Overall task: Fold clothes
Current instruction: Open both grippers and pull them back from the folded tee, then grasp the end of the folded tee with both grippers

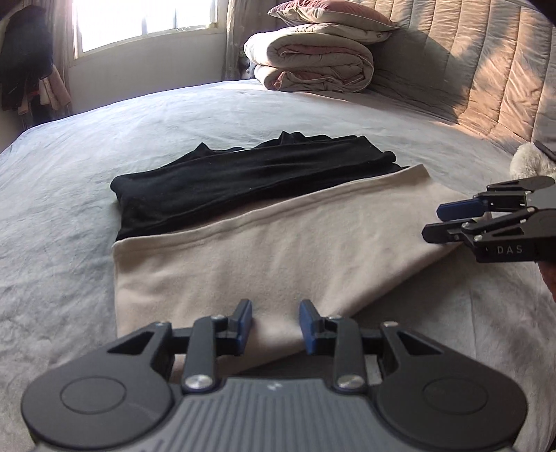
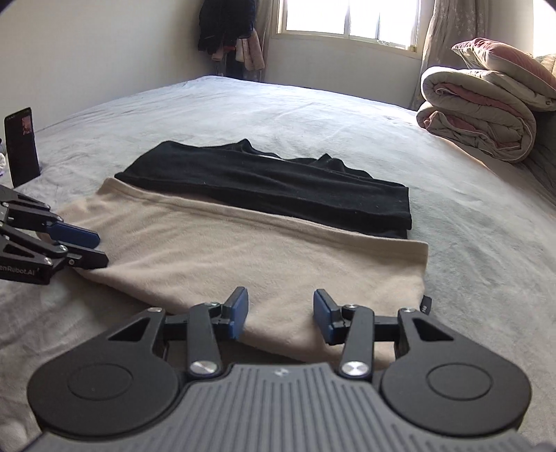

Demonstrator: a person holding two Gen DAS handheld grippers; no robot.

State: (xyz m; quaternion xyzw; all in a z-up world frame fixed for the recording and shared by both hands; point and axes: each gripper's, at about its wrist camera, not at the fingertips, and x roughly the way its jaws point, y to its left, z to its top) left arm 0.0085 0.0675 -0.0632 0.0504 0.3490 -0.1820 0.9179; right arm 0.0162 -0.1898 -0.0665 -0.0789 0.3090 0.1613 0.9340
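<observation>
A beige garment lies folded flat on the bed, and its far edge overlaps a black garment behind it. My left gripper is open, with its fingers straddling the beige near edge and nothing pinched. At the cloth's right corner my right gripper is open too. In the right wrist view the beige garment and the black garment lie ahead. There my right gripper gapes over the near hem, and my left gripper rests at the cloth's left edge.
The grey bedsheet spreads all around. A rolled duvet with a pillow on top sits at the headboard end. A phone stands upright at the left. Clothes hang in the corner by the window. Something white and fluffy is at the right.
</observation>
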